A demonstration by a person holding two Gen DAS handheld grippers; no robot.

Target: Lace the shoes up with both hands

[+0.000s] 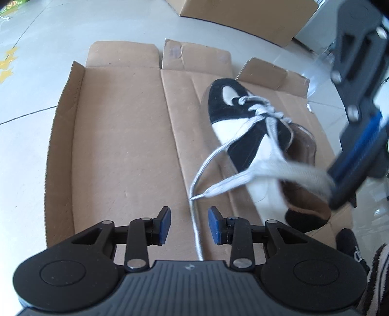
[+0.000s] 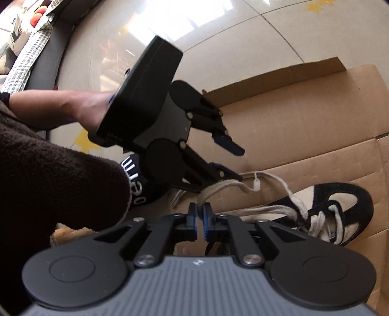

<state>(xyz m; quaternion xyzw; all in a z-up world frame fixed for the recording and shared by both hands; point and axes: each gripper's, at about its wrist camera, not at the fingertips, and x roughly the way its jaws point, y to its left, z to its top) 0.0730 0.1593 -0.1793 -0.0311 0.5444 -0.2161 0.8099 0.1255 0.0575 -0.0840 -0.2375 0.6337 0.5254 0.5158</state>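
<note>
two hand-held grippers: we count one per hand, both angled down over the cardboard
left hand-held gripper: jaws parted, blue pads apart; a lace strand runs on the cardboard between them, touched by neither pad
right hand-held gripper: pads nearly together, pinching a flat band of lace; in the left view that band runs taut from the shoe to its blue pads
shoe: black and white, on its side on the cardboard, toe away from us, brown lining showing at the opening
laces: white, threaded through the upper eyelets; one end lies loose toward the left hand-held gripper
cardboard sheet: flattened box, flaps raised at the far edge, on the tiled floor
box: closed, brown, beyond the sheet
forearm: bare, behind the left hand-held gripper
</note>
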